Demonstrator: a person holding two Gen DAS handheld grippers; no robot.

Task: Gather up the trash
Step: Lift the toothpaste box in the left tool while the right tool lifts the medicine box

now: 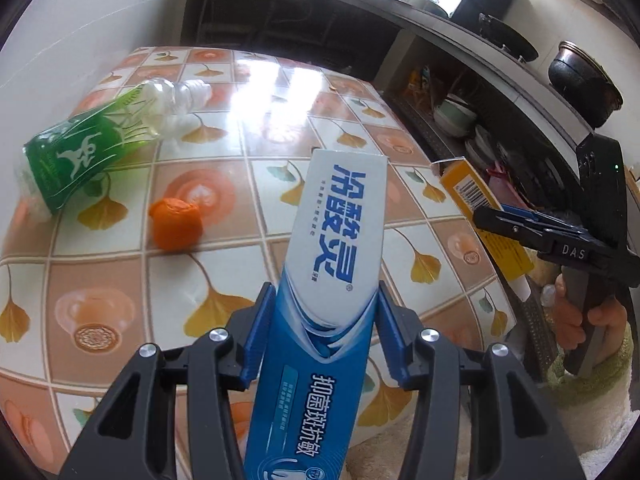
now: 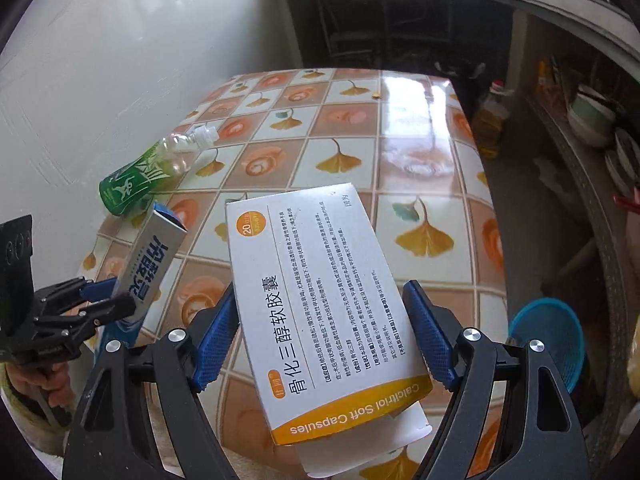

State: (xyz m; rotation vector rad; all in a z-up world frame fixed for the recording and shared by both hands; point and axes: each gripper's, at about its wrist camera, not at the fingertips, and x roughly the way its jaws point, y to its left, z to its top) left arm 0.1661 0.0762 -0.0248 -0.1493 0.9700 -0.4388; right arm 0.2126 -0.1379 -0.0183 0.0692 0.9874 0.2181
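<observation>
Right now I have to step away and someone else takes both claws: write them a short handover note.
Left claw: shut on the blue toothpaste box, held above the table.
Right claw: shut on the white-and-yellow capsule box, also lifted.
Left on the table: green-labelled bottle lying on its side, orange crumpled ball near it.
Blue basket sits low beside the table, right of the right claw.
Done: two boxes picked up. Left: bin them, probably there, then fetch bottle and ball.
</observation>
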